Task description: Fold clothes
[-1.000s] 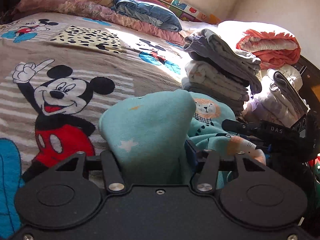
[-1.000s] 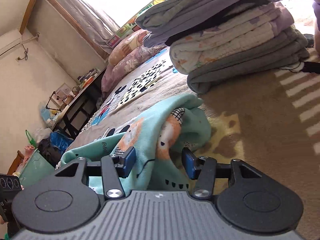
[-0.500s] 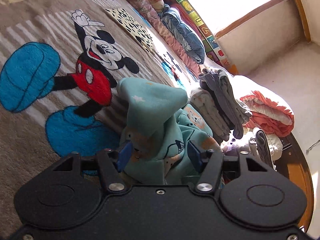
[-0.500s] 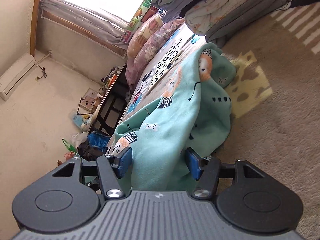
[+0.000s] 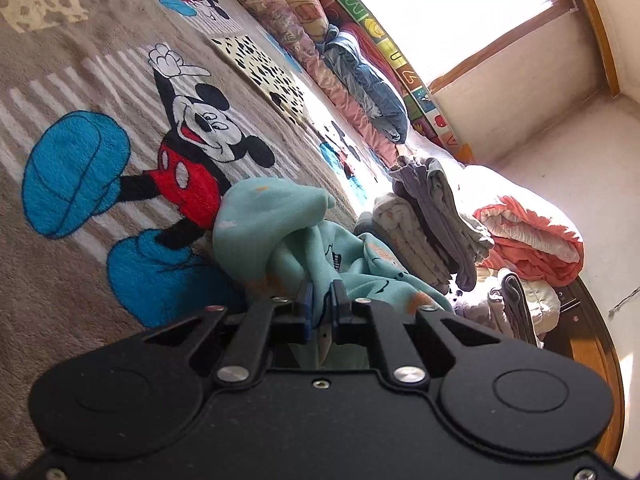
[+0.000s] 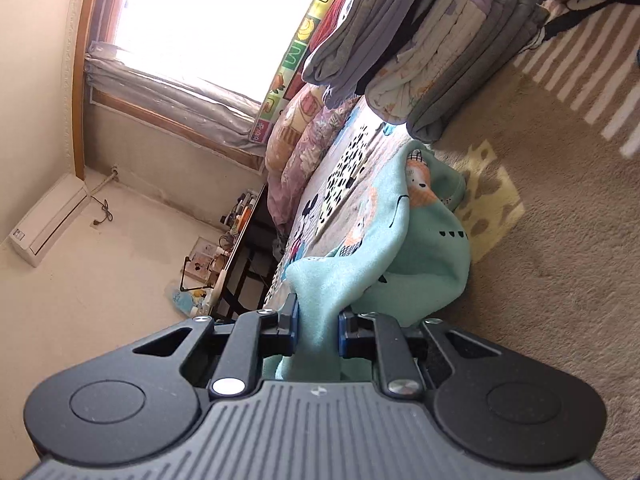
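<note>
My left claw (image 5: pixel 321 307) is clamped tight on a fold of the teal blanket (image 5: pixel 276 224), its jaws nearly touching with only the thin cloth between them. My right claw (image 6: pixel 318 326) grips another part of the same blanket (image 6: pixel 404 240), jaws set a little wider because a thicker wad of fleece runs through them. I hold it at two points so that I can lift and spread it instead of dragging a bunch.

Beyond my claws the blanket rises in a crumpled hump and trails down onto the bedspread (image 5: pixel 100 60), the brown one with the cartoon mouse. It is not flat and not squared, so I judge the fold is in the making, not finished; which edges I have hold of I cannot tell.

Just past the blanket stands a stack of folded clothes (image 5: pixel 424 216), grey and cream layers, near but not touching in the right view (image 6: pixel 440 48). I take that to be where finished pieces go. Farther off lie an orange quilt (image 5: pixel 532 236), pillows (image 5: pixel 372 92) along the window wall, and the window (image 6: pixel 188 12).
</note>
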Motion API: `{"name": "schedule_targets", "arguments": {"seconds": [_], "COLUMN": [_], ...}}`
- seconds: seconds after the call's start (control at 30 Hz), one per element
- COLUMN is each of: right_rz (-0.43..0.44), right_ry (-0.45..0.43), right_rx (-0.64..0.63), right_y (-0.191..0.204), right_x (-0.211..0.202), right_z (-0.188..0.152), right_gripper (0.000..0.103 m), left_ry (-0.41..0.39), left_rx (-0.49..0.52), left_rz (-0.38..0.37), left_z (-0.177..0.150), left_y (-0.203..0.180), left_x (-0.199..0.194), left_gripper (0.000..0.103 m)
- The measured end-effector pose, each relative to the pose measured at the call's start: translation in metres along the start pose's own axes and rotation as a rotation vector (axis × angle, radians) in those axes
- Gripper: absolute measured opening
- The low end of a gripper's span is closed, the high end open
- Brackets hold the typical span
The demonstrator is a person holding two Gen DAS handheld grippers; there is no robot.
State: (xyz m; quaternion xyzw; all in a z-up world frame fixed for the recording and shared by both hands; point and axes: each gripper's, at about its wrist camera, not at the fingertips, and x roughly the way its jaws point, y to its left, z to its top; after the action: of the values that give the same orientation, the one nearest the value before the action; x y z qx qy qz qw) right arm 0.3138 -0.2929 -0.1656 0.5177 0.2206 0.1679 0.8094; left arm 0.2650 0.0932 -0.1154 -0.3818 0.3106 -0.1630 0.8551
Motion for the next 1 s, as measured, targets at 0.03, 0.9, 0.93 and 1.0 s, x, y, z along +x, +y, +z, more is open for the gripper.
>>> {"name": "schedule_targets", "arguments": {"seconds": [0.03,0.9,0.93,1.0], "right_rz": [-0.002,-0.368,-0.378,-0.401], "right_ry": [-0.007,-0.052,-0.034,0.014], "right_rx": [0.013,-0.436,-0.502,-0.634], "right_y": [-0.003,0.002,0.010,0.025], "right_x": [-0.005,-0.037,-0.030,-0.011], "right_z": [0.002,-0.021,-0.022,-0.023], "right_gripper": [0.019,0.054,0.057,0.059], "left_ry": [-0.006,-0.070,-0.066,-0.059], "left_rx": [-0.006,0.034,0.073,0.137], "left_rz": [0.007,0.197,0.206,0.229], "left_z": [0.001,-0.016,-0.013,-0.004], "left_y": [0.004,0.043,0.038,0.029], "left_x": [-0.004,-0.051,-0.047,-0.034], "left_gripper": [0.006,0.042,0.044,0.044]}}
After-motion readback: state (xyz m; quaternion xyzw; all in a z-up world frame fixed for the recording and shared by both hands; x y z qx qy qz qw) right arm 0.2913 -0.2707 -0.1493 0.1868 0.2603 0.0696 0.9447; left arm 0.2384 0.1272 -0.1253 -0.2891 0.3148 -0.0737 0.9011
